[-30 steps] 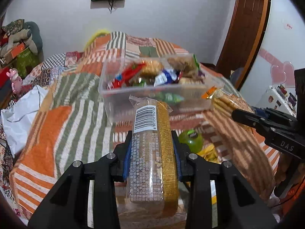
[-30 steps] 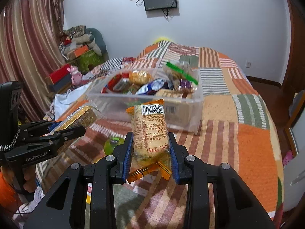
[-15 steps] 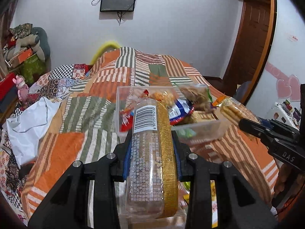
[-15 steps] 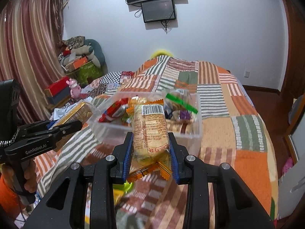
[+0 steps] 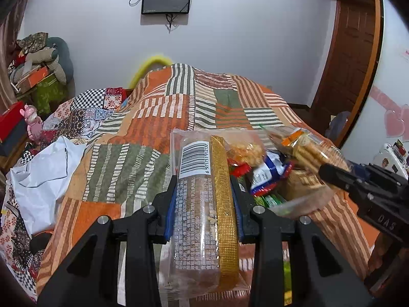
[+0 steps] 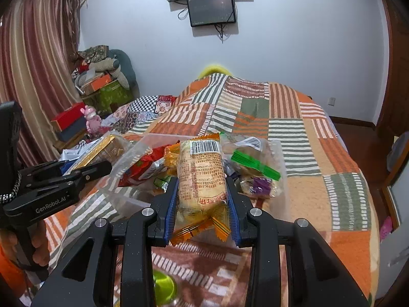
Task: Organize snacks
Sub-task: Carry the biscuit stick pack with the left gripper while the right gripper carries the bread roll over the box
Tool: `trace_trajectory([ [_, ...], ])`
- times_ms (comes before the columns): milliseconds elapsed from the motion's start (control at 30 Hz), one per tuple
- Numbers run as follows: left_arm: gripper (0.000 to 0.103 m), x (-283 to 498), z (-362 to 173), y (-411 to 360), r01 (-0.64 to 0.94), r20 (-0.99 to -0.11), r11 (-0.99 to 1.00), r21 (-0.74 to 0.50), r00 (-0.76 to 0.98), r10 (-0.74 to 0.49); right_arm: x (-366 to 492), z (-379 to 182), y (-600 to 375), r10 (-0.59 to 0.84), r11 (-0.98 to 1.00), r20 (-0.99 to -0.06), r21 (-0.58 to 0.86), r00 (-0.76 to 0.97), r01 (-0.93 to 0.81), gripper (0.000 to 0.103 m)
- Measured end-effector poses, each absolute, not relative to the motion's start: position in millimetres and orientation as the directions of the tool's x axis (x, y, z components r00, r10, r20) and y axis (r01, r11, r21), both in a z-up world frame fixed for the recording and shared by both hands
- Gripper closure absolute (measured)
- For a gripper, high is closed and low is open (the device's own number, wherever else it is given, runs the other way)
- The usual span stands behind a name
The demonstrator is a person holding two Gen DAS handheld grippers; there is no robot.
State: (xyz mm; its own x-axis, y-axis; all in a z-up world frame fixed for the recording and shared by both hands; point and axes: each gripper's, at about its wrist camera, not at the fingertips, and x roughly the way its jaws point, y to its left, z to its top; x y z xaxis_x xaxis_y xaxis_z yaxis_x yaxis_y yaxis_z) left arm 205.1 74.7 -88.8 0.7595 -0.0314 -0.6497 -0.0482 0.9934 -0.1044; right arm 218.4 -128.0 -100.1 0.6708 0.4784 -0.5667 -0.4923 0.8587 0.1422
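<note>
Both grippers have carried their packets forward over the one clear bin [image 6: 277, 153]. Left gripper [image 5: 203, 204] pinches one gold-edged cracker packet [image 5: 202, 204]; right gripper [image 6: 202, 202] pinches one orange biscuit packet [image 6: 200, 176], both near the bin's near edge.

Both grippers are angled downward — the left gripper [image 5: 203, 206] has its blue-padded jaws clamped on a long gold-edged packet [image 5: 204, 204], and the right gripper [image 6: 202, 202] is clamped the same way on an orange-wrapped pastry [image 6: 200, 176]. In the right wrist view a hand [image 6: 38, 245] grips the left tool's handle — the two tools sit side by side, apart.
</note>
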Motion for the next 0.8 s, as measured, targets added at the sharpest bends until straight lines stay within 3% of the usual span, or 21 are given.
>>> trace_trajectory([
  [800,0.067,279.1,-119.8,93.3,-0.079,-0.714,0.974,-0.211,0.694,-0.098,260.7,-123.4,-114.4,0.475,0.859,-0.646,0.192,0.598,-0.474,0.069],
])
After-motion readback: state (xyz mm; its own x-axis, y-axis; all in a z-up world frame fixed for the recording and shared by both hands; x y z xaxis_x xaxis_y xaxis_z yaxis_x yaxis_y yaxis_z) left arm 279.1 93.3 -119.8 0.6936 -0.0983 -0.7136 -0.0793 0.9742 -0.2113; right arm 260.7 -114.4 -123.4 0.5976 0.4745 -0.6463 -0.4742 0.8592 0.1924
